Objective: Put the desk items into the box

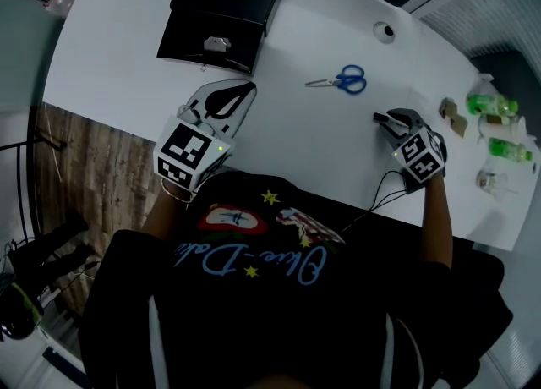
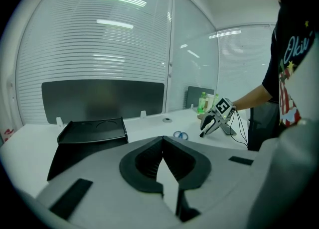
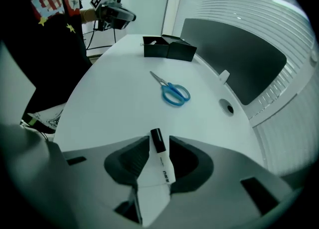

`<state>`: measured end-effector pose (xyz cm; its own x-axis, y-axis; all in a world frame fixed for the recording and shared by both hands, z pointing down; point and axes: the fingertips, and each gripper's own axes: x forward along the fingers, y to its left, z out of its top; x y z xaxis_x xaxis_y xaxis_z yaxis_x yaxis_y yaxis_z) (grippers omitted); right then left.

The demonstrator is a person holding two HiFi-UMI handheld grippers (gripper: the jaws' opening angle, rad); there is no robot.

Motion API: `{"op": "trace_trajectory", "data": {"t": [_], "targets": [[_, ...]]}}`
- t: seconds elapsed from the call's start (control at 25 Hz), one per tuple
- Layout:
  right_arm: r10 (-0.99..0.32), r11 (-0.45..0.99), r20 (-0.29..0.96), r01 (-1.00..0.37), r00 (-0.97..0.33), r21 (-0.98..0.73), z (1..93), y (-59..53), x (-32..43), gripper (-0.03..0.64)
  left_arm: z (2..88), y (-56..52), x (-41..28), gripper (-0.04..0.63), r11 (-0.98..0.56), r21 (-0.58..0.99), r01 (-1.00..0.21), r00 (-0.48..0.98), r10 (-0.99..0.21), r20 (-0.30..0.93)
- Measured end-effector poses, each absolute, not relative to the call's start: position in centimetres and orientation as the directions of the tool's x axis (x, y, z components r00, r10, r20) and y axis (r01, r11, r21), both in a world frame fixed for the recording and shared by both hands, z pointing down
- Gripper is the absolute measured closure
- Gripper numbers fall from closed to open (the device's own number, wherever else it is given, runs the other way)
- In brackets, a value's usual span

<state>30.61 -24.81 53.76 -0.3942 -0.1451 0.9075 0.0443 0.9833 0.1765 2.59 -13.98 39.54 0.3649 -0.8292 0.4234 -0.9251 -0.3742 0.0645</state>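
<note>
One marker (image 3: 163, 166) on the table (image 1: 287, 138) by the near edge, right part. Its long axis runs along the right claw (image 3: 159, 139), black cap pointing away toward the scissors (image 1: 342, 80). Right claw jaws wide apart either side of the marker, not clamped. One scissors mid-table, blades toward the box (image 1: 221, 15), blue handles toward the right edge. One black box, lid open, far left corner. Two green bottles (image 1: 490, 106) at the right edge. Left claw (image 2: 162, 138) jaws together, empty, over the near left edge.

The near middle of the table (image 1: 287, 138) lies free; scissors (image 1: 342, 80) lie farther back; the box (image 1: 221, 15) blocks far left; bottles (image 1: 492, 106) crowd the right edge.
</note>
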Motion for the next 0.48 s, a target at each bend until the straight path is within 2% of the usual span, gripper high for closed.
{"op": "trace_trajectory", "data": {"t": [0.28, 0.48], "targets": [[-0.090, 0.984, 0.938, 0.116, -0.334, 0.136, 55.2, -25.1, 31.4, 0.485, 39.5, -13.8, 2.1, 0.586, -0.342, 0.056, -0.938, 0.332, -0.842, 0.426], [-0.033, 0.989, 0.939, 0.121, -0.344, 0.079, 55.4, -25.0, 31.2, 0.486, 39.4, -13.8, 1.9, 0.586, -0.331, 0.051, -0.942, 0.320, -0.846, 0.426]]}}
